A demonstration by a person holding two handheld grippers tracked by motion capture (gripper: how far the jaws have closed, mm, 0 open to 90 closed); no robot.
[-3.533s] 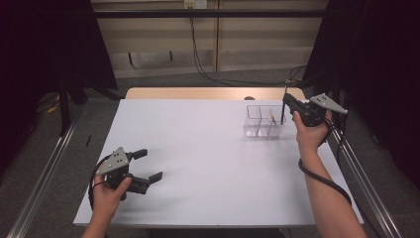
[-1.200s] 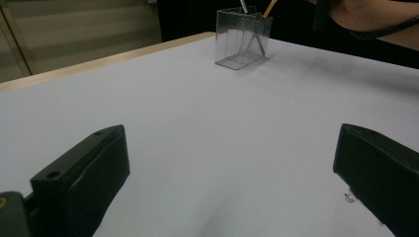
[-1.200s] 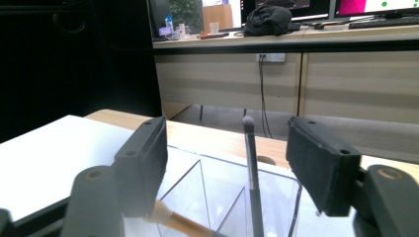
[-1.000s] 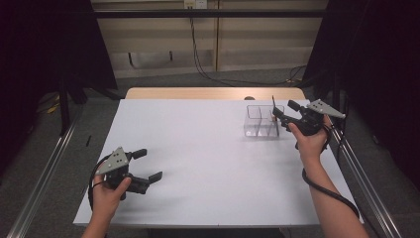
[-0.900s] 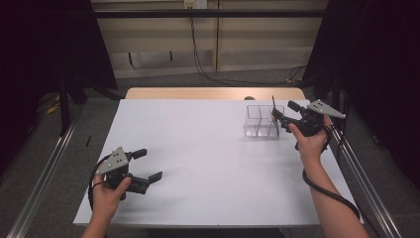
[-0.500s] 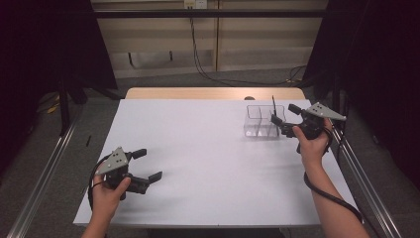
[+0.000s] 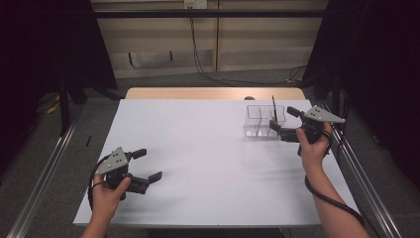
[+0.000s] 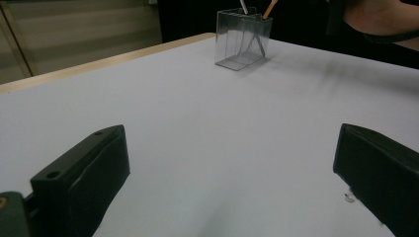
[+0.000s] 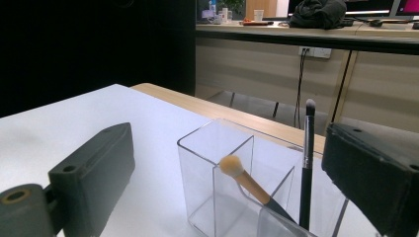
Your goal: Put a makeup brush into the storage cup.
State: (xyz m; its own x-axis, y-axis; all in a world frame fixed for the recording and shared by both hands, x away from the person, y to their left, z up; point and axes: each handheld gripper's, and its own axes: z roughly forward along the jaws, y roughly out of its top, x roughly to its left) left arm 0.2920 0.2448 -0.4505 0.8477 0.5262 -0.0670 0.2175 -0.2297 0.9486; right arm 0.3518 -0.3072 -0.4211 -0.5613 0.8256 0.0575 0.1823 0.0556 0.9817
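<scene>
A clear divided organiser (image 7: 261, 122) stands at the far right of the white table (image 7: 208, 148). A black brush (image 7: 273, 107) stands upright in it, free of any grip. My right gripper (image 7: 281, 119) is just right of the organiser, and its jaws have just been opening, with nothing pressed between them. In the right gripper view the black brush (image 9: 307, 163) and a tan-tipped brush (image 9: 237, 173) lean inside the organiser (image 9: 212, 163), between and beyond the wide jaws. My left gripper (image 7: 148, 164) rests open and empty at the near left.
The left gripper view looks across bare table to the organiser (image 8: 242, 42), with the right hand (image 8: 380, 19) beyond it. A wooden strip (image 7: 213, 93) edges the table's far side. Metal rails (image 7: 366, 183) run along both sides.
The right gripper carried the black brush left and down into the organiser, then opened its jaws and drew back slightly right. The brush now stands alone. The left gripper has not moved.
</scene>
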